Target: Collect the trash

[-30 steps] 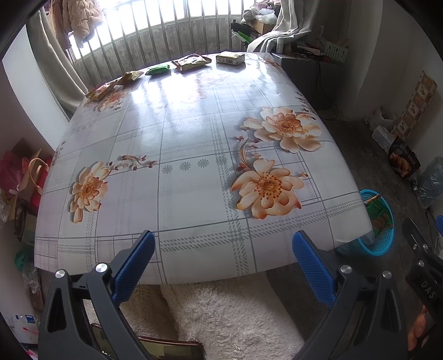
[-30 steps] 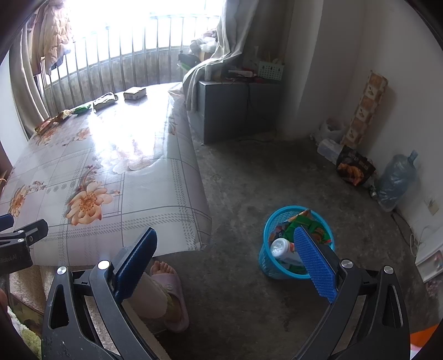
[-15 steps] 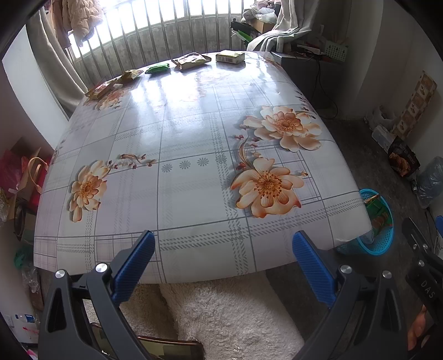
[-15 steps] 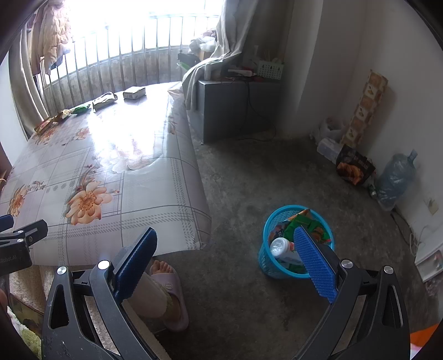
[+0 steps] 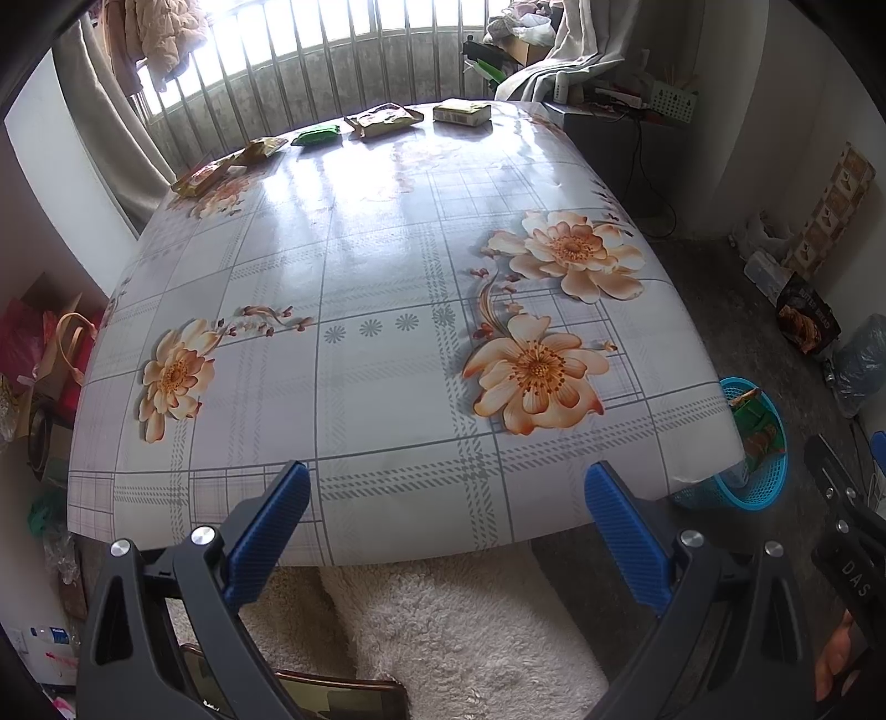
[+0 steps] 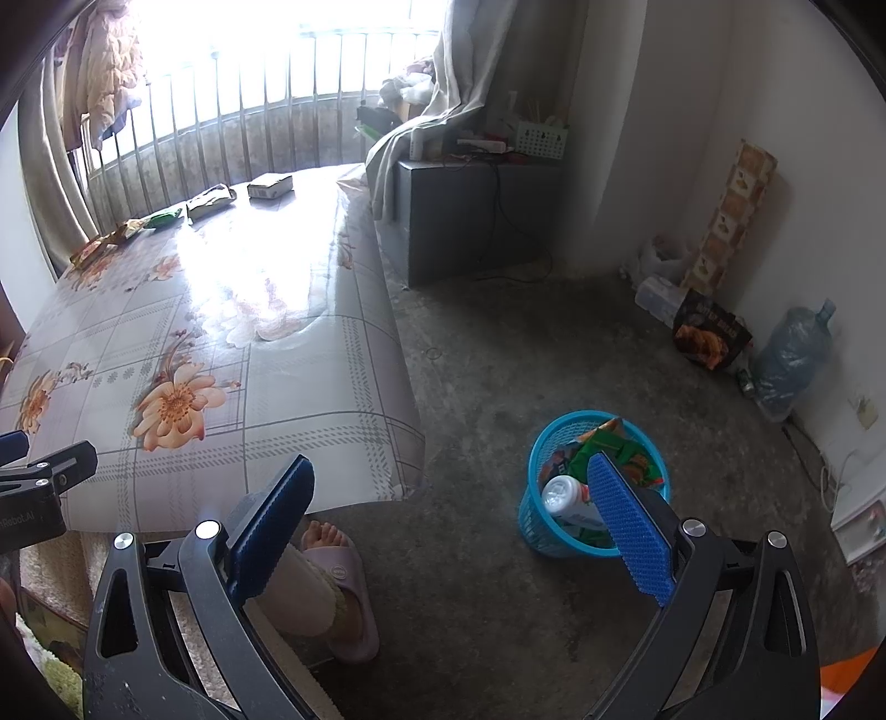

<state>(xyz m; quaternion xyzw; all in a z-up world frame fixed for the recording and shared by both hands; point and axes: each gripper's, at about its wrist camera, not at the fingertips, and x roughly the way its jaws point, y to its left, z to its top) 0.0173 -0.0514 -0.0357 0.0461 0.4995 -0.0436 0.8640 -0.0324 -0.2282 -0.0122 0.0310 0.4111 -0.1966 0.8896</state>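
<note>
Only the right wrist view shows a bottle (image 6: 562,493) inside the blue basket (image 6: 534,518) beside the table (image 5: 387,277), whose far edge carries packets (image 5: 387,119); both the left gripper (image 5: 443,526) and the right gripper (image 6: 451,520) gape empty.

A lived-in home room: a tabletop (image 5: 387,310) under a flowered oilcloth, a barred window (image 5: 332,33) with curtains (image 6: 443,83) and hung clothes (image 5: 160,33), a bare concrete floor (image 6: 526,343), a water jug (image 6: 792,354), a slippered foot (image 6: 338,576).
</note>
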